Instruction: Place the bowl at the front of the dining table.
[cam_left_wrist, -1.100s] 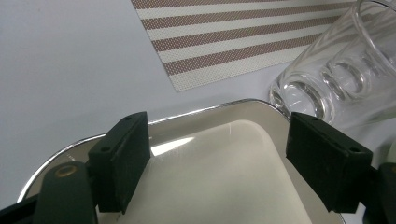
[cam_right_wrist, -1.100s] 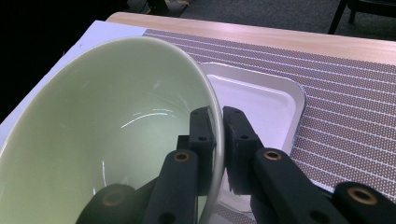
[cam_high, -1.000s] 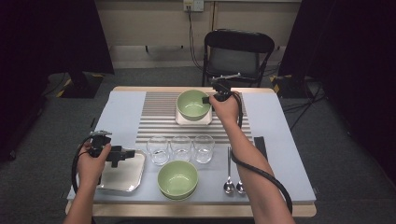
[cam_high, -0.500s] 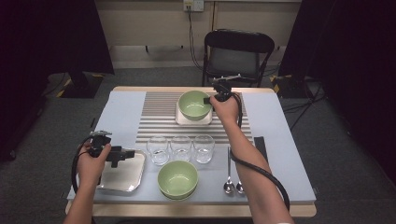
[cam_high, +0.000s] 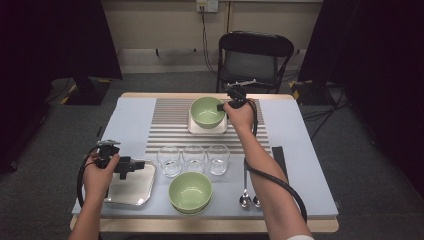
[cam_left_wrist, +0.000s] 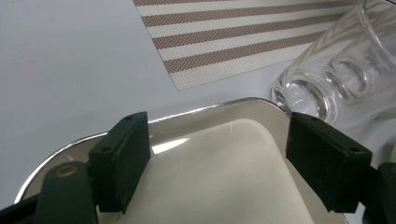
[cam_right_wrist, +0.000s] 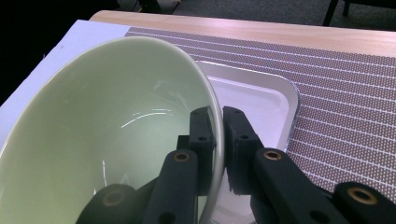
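At the back of the striped mat (cam_high: 170, 125) a pale green bowl (cam_high: 206, 111) (cam_right_wrist: 102, 140) rests over a small white tray (cam_high: 194, 127) (cam_right_wrist: 252, 93). My right gripper (cam_high: 220, 106) (cam_right_wrist: 217, 135) is shut on the bowl's right rim, one jaw inside and one outside. My left gripper (cam_high: 141, 164) (cam_left_wrist: 219, 158) hangs open over a shiny metal tray (cam_high: 131, 186) (cam_left_wrist: 210, 154) at the front left, with nothing between its jaws. A second green bowl (cam_high: 190, 191) sits at the front centre.
Three clear glasses (cam_high: 194, 159) (cam_left_wrist: 341, 79) stand in a row along the mat's front edge. Two spoons (cam_high: 248, 192) lie to the right of the front bowl, beside a dark strip (cam_high: 279, 157). A black chair (cam_high: 255, 62) stands behind the table.
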